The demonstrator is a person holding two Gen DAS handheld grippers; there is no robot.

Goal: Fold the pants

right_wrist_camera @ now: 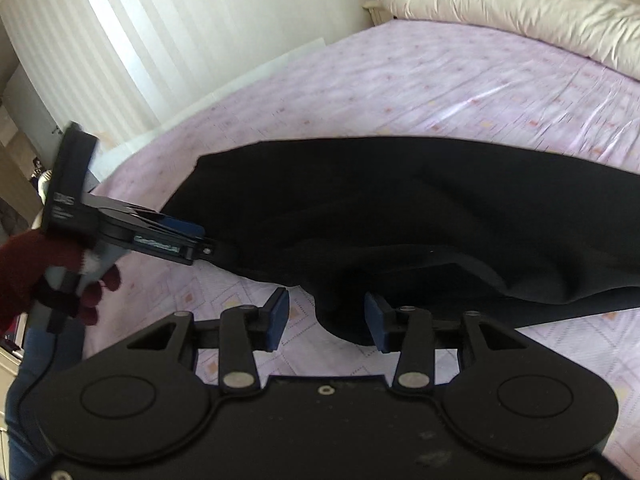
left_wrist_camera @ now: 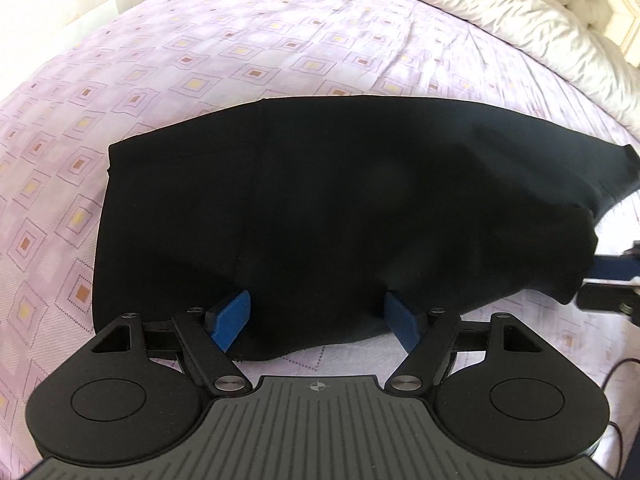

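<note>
- Bed (left_wrist_camera: 280, 40): black pants (left_wrist_camera: 340, 200) lie across the near part.
- My left gripper (left_wrist_camera: 318, 322) and right gripper (right_wrist_camera: 326, 316) both sit spread apart at the near hem.
- I'd pinch both layers evenly before lifting.

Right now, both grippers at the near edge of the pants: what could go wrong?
1. Both the left gripper and right gripper are open around the pants, so lifting now may leave the cloth behind.
2. The pants' right end is bunched; folding could trap that wrinkle.
3. The black layers are hard to tell apart; a jaw may catch only the top one.
</note>
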